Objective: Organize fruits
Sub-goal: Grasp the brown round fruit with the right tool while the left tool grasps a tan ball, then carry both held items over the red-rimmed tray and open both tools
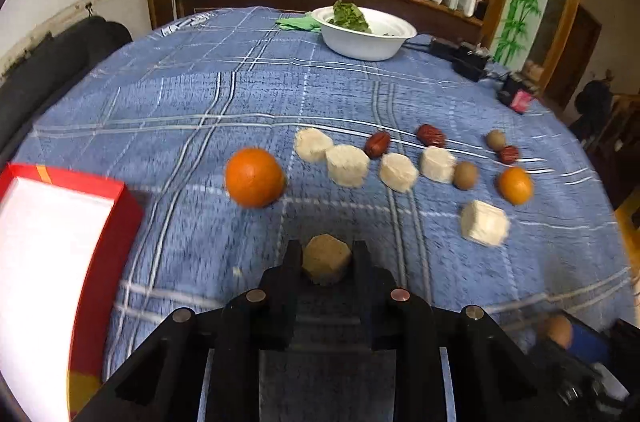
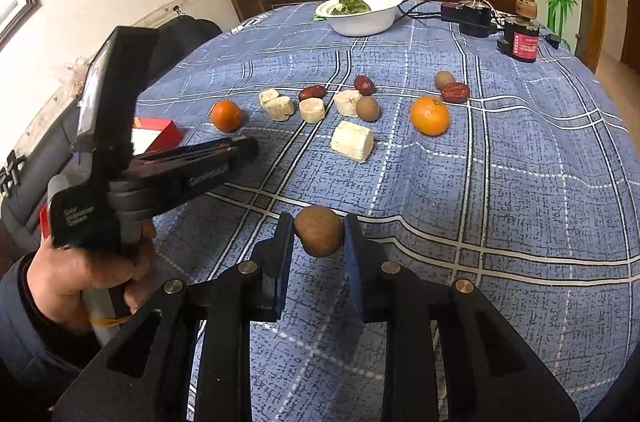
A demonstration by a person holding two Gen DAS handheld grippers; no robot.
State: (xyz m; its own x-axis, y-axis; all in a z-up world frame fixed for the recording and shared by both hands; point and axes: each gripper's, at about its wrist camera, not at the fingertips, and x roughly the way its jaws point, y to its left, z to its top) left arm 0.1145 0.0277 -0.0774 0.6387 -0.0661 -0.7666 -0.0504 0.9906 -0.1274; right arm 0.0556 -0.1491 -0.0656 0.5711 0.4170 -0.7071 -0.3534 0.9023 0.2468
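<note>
My left gripper [image 1: 326, 254] is shut on a tan hexagonal cake piece [image 1: 326, 259] held above the blue plaid table. My right gripper [image 2: 319, 226] is shut on a brown round fruit [image 2: 319, 231]. Ahead lie an orange [image 1: 254, 177], a smaller orange [image 1: 515, 185], several pale cake pieces [image 1: 347, 165], red dates [image 1: 377, 144] and brown round fruits [image 1: 465, 175]. A red box with a white inside [image 1: 48, 262] sits at the left. The left gripper also shows in the right wrist view [image 2: 244, 146], pointing at the box [image 2: 158, 134].
A white bowl with greens [image 1: 366, 36] stands at the far side of the table. Black adapters with cables [image 2: 472, 16] and a small black-and-red device [image 2: 520, 42] lie at the far right. A wooden sideboard with bottles is behind the table.
</note>
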